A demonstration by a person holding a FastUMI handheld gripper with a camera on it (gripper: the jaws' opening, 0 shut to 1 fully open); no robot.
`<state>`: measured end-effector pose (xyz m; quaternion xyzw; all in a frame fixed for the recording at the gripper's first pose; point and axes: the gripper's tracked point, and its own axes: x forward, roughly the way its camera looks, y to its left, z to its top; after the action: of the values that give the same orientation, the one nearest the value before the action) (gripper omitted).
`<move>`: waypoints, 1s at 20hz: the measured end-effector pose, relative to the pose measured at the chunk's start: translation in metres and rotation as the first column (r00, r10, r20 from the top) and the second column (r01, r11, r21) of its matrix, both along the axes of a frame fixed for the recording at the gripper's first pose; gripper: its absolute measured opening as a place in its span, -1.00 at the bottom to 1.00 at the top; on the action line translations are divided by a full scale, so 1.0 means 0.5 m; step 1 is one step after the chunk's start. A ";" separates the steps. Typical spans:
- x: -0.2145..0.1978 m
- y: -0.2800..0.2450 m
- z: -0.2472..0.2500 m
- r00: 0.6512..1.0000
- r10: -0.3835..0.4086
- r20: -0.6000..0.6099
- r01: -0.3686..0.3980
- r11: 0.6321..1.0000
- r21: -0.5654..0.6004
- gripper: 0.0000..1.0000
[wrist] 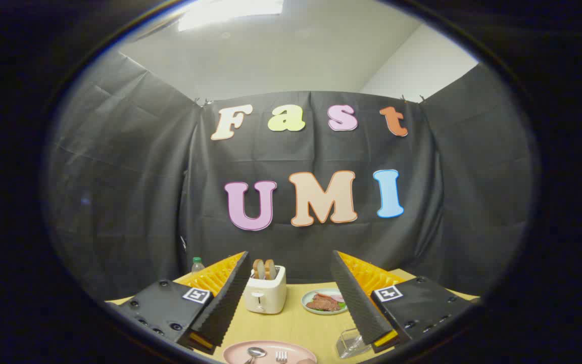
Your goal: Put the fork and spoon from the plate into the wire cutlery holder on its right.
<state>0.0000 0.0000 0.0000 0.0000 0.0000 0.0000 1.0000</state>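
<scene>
A pink plate lies on the yellow table, low between my fingers and close to me. On it rest a spoon to the left and a fork to the right, only their heads showing. Right of the plate, by my right finger, stands the cutlery holder, partly hidden behind that finger. My gripper is open and raised above the table, with nothing between its fingers.
A white toaster with two bread slices stands beyond the plate, between the fingers. A pale green plate of food sits to its right. A small bottle peeks over the left finger. Black cloth walls close the table's far side.
</scene>
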 end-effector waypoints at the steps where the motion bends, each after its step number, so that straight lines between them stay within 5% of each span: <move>1: -0.002 0.001 -0.006 1.000 0.005 -0.001 -0.005 1.000 -0.001 1.00; 20: -0.002 0.013 -0.021 0.997 0.063 -0.039 -0.064 0.998 -0.021 1.00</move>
<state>-0.0012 0.0065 -0.0105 -0.0111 0.0193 0.0317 0.9992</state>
